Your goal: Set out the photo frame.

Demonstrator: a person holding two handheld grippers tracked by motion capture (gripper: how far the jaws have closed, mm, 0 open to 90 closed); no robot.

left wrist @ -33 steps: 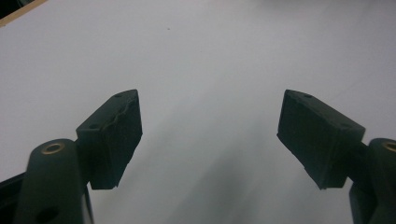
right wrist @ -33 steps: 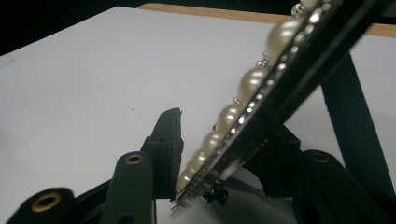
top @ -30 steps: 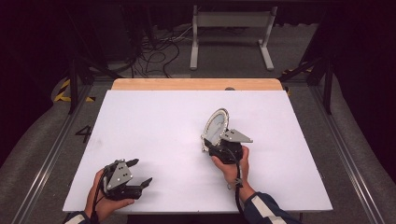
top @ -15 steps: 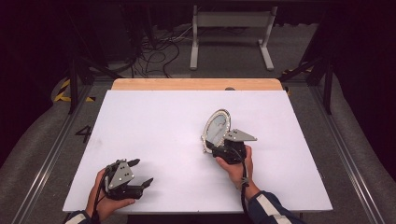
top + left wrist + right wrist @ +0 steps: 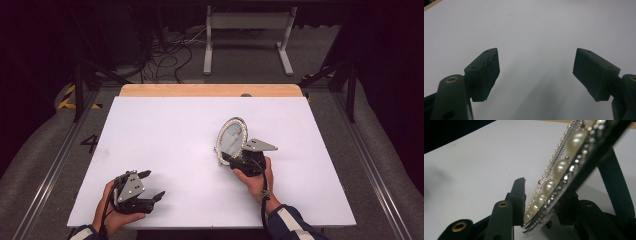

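While the oval picture frame [image 5: 232, 139] stands tilted near the middle of the white table [image 5: 165, 130], a little right of centre, its lower edge sits between the jaws of the right gripper [image 5: 235, 159]. Its rim carries a ring of pearls and small beads, seen close up in the right gripper view [image 5: 559, 170], where the rim runs slantwise from the bottom middle to the top right. On the left of that view a black finger [image 5: 518, 195] lies against the pearled face near the bottom of the rim; the other jaw is behind the frame, against its dark back. The jaws have just been closing with the frame between them, and they look pressed onto it, front and back. A dark strut [image 5: 616, 185] slants down behind the frame at the right of that view. From above, a hand [image 5: 256, 177] holds this gripper from the near side, and its grey three-cornered plate [image 5: 259, 145] juts out to the right of the frame. Well apart, at the near left corner of the table, the left gripper [image 5: 151, 185] rests in the other hand [image 5: 112, 215], with its jaws spread wide and nothing but bare table between the two pads [image 5: 487, 72].
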